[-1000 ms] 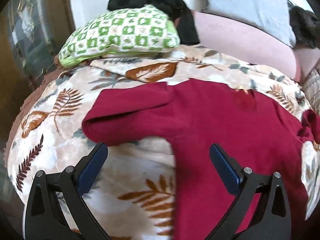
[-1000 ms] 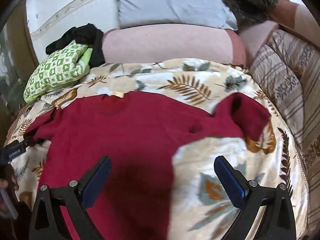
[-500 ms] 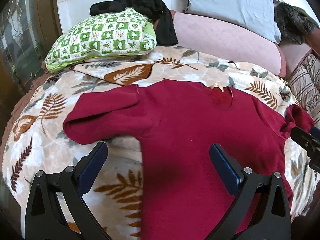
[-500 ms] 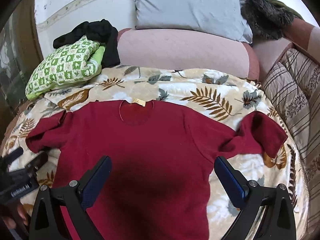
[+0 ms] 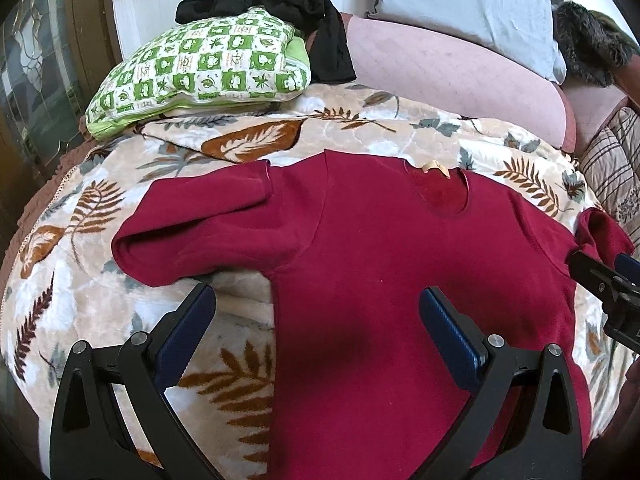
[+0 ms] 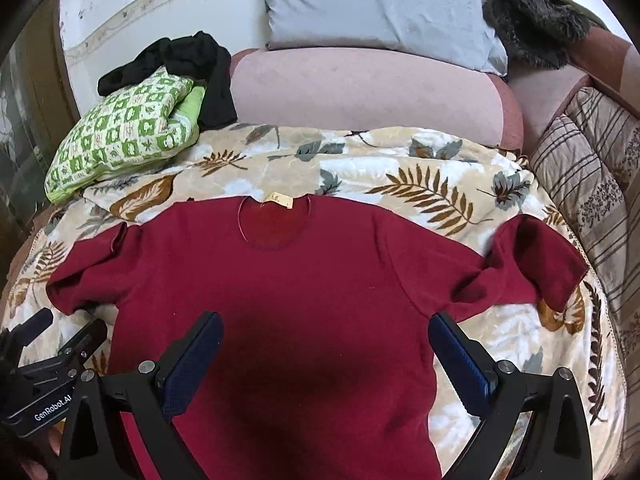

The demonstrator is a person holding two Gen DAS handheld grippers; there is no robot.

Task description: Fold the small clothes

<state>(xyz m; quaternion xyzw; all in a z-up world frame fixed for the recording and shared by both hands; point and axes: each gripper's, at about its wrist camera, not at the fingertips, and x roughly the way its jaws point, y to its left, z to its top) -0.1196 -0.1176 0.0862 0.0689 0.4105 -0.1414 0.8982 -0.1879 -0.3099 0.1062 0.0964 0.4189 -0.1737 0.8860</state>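
Below both spread tongs, left [image 5: 316, 304] and right [image 6: 326, 330], red shirt [image 6: 304, 280], hem cut off.

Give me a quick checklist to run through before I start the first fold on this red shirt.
1. Left claw open and empty: ok.
2. Right claw open and empty: ok.
3. Red shirt spread face up on the leaf blanket, neck label at the far edge: ok.
4. Sleeves flat: not ok. The right sleeve is bunched and folded over itself, and the left sleeve is rumpled.
5. Bottom hem straight: cannot tell, it lies out of both views.
6. Room around the shirt: ok. The green checked cushion and black garment lie beyond the collar, apart from it.
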